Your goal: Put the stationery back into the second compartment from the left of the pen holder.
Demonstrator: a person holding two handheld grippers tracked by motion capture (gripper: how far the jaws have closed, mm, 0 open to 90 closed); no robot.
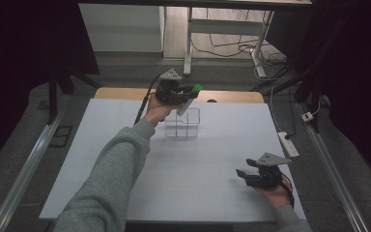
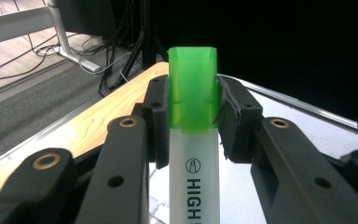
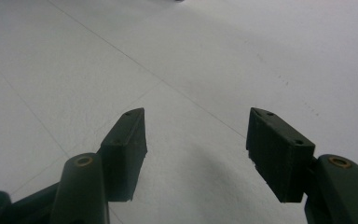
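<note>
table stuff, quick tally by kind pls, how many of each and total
highlighter with green cap: 1, held in the left tool
clear divided organiser: 1
hand-held tools: 2, the right tool open over the white table
total: 4

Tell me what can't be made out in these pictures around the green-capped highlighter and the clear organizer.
- Highlighter: in the left gripper view its print is cut off after "HIGH" by the bottom edge.
- Its lower end: in the high view, hidden between the left claw and the clear organizer; touching or apart, I cannot tell.
- Organizer's compartments: too small and transparent in the high view to tell any contents.
- Small dark object at the table's far edge: too small.
</note>
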